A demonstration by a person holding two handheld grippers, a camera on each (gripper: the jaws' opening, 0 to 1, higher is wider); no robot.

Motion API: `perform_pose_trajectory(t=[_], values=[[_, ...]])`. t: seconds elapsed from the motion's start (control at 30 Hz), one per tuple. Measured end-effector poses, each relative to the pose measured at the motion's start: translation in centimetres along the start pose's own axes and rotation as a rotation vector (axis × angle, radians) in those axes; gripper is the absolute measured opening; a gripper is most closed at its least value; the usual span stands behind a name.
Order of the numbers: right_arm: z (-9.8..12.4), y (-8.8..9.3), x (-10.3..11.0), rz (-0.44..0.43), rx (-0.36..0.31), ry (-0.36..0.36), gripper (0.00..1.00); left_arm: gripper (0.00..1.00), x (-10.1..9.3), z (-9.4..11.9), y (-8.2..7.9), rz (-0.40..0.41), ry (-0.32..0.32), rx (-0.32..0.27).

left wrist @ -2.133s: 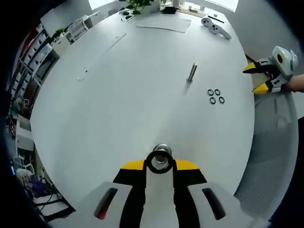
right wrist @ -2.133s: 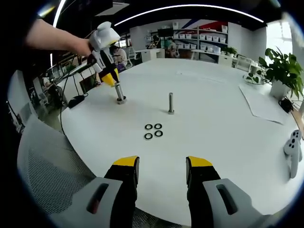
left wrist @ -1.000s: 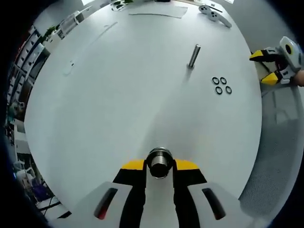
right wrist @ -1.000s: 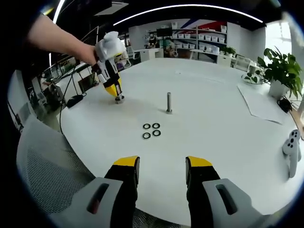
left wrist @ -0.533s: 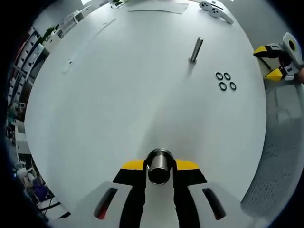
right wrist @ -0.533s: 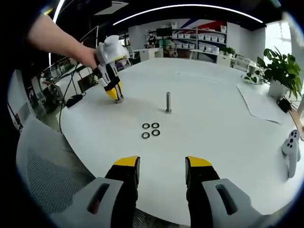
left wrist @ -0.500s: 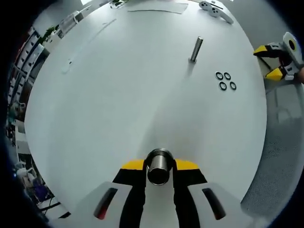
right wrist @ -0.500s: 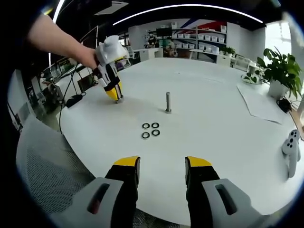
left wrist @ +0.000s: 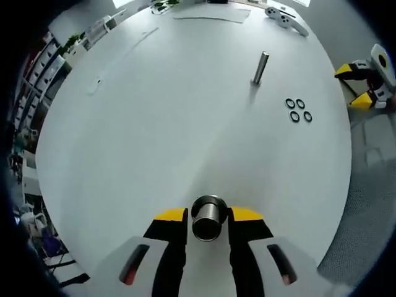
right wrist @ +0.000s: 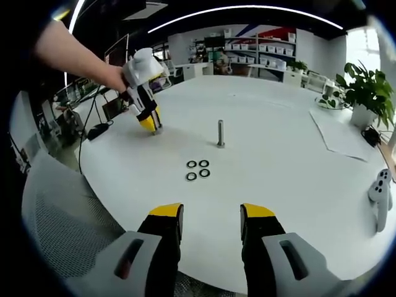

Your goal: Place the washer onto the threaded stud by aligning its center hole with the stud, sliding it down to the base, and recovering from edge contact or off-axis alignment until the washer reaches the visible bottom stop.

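Since two seconds ago the left tool (left wrist: 207, 218) has come down over the metal threaded stud (left wrist: 208, 217) near the table's left edge, so that the washer seen ringing the stud's top then is now hidden; where it sits on the stud I cannot tell. In the left gripper view the stud's round grey top stands between the yellow-tipped jaws, which sit close on either side of it; whether they grip it or the washer cannot be told. In the right gripper view this left tool (right wrist: 149, 119), held by a person's hand (right wrist: 114, 77), points down with its tips at the white round table (right wrist: 291, 167).

Nearest in the right gripper view, the right tool (right wrist: 210, 218) hangs over the table's near edge, jaws apart and holding nothing. Beyond it four small dark ring washers (right wrist: 197, 169) lie clustered toward the table's middle, and just past them a second upright metal stud (right wrist: 220, 133) stands alone. A white game controller (right wrist: 380, 197) lies at the right edge, and a potted green plant (right wrist: 365, 93) stands at the far right edge.
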State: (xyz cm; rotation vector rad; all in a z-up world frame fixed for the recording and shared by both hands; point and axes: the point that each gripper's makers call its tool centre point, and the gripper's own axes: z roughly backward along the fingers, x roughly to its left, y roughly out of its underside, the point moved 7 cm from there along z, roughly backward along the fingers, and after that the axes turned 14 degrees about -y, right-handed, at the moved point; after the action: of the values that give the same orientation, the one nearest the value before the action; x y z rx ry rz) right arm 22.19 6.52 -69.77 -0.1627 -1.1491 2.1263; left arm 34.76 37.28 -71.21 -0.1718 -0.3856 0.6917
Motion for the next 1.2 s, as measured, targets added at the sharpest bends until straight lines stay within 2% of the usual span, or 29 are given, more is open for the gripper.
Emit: perform_pose_trajectory(t=[0.23, 0.37, 0.5, 0.57, 0.77, 0.93, 0.97, 1.0, 1.1, 1.2], values=[[0.0, 0.0, 0.1, -0.001, 0.004, -0.010, 0.39, 0.30, 0.2, 1.4, -0.7, 0.066, -0.033, -0.047], [-0.1, 0.0, 0.2, -0.002, 0.004, -0.015, 0.39, 0.31, 0.0, 2.5, -0.9, 0.136, -0.044, -0.085], [-0.2, 0.1, 0.4, 0.004, 0.013, -0.029, 0.38, 0.30, -0.4, 3.5, -0.6, 0.155, -0.094, -0.131], [-0.2, 0.1, 0.4, 0.007, 0.015, -0.029, 0.38, 0.31, -0.6, 3.8, -0.4, 0.164, -0.099, -0.141], [-0.3, 0.1, 0.5, 0.013, 0.017, -0.047, 0.38, 0.31, -1.3, 5.3, 0.7, 0.258, -0.127, -0.186], [-0.3, 0.1, 0.7, 0.012, 0.015, -0.056, 0.38, 0.31, -2.1, 6.6, 1.5, 0.245, -0.173, -0.215], [-0.4, 0.1, 0.8, 0.018, 0.017, -0.061, 0.38, 0.31, -1.9, 6.9, 1.5, 0.232, -0.210, -0.229], [-0.4, 0.1, 0.8, 0.023, 0.019, -0.063, 0.38, 0.31, -1.7, 7.3, 1.5, 0.208, -0.252, -0.270], [-0.4, 0.0, 0.9, 0.026, 0.017, -0.067, 0.38, 0.33, -2.3, 7.6, 1.9, 0.269, -0.224, -0.269], [-0.3, 0.0, 0.9, 0.021, 0.017, -0.064, 0.38, 0.33, -2.7, 7.6, 2.4, 0.298, -0.213, -0.261]])
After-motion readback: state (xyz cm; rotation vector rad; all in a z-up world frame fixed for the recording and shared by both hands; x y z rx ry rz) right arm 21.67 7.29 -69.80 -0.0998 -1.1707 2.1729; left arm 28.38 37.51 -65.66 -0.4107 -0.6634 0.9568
